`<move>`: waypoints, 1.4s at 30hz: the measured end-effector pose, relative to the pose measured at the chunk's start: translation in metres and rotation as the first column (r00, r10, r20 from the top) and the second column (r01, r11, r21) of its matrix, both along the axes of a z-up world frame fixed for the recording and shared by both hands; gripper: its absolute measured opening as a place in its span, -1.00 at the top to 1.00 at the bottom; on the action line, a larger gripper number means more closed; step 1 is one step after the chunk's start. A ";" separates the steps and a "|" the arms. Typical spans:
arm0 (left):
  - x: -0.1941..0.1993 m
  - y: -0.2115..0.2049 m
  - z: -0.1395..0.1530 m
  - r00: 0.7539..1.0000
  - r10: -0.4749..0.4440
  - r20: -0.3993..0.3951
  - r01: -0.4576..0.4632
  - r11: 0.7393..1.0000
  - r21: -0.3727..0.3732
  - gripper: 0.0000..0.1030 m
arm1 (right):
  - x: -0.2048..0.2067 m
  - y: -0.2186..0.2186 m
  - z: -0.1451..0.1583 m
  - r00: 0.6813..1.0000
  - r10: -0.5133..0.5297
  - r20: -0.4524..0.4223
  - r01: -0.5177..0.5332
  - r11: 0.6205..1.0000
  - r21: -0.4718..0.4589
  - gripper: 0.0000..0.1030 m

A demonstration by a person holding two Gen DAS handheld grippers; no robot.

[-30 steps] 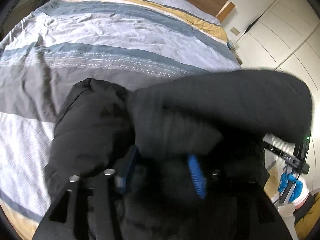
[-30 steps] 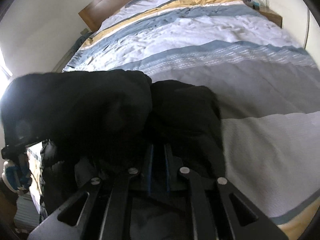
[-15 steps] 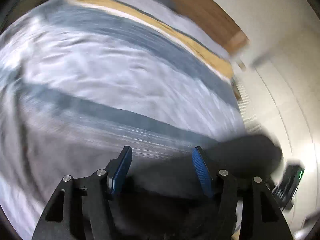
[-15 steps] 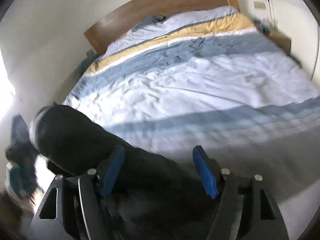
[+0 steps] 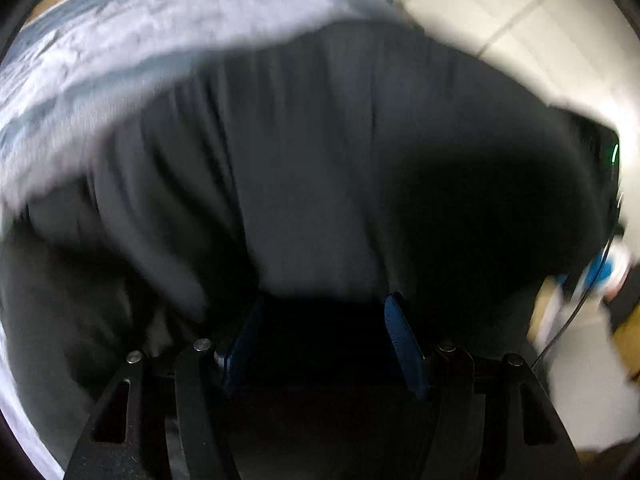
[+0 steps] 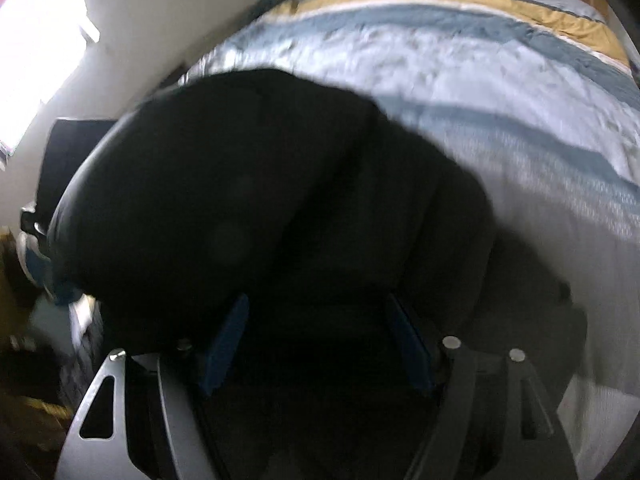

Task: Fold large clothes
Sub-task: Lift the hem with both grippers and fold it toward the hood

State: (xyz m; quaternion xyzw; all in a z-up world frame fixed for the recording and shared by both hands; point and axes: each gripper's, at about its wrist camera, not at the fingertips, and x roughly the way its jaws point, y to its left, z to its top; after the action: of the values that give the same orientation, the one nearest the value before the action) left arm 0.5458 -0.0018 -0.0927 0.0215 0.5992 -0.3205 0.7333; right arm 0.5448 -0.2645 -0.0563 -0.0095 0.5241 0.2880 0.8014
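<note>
A bulky black padded jacket [image 5: 340, 168] fills most of the left wrist view and lies on the striped bed. It also fills the middle of the right wrist view [image 6: 280, 208]. My left gripper [image 5: 320, 320] is open, its blue pads spread wide with dark jacket fabric between and just ahead of them. My right gripper [image 6: 316, 320] is open too, its blue pads wide apart right against the jacket. Both views are blurred by motion, so I cannot tell whether the pads touch the fabric.
The bed's duvet [image 6: 500, 80], striped grey, blue, white and yellow, stretches beyond the jacket. White wardrobe doors [image 5: 520, 20] stand at the right of the left wrist view. A bright window [image 6: 36, 52] and white wall are at the left of the right wrist view.
One second ago both grippers were shut on the jacket. They opened and lifted back half a second ago. Now both have swung down close to the jacket again, still open.
</note>
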 end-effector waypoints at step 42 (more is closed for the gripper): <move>0.228 0.086 0.012 0.811 0.584 0.045 -0.544 0.779 -0.311 -0.52 | 0.205 -0.062 0.004 0.914 -0.398 0.082 0.374 0.902 0.218 -0.34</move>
State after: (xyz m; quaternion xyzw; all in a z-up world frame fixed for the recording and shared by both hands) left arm 0.7737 0.0843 -0.0806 -0.2420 0.4731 -0.1660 0.8307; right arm 0.7502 -0.3261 -0.0519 0.1562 0.4334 0.1727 0.8706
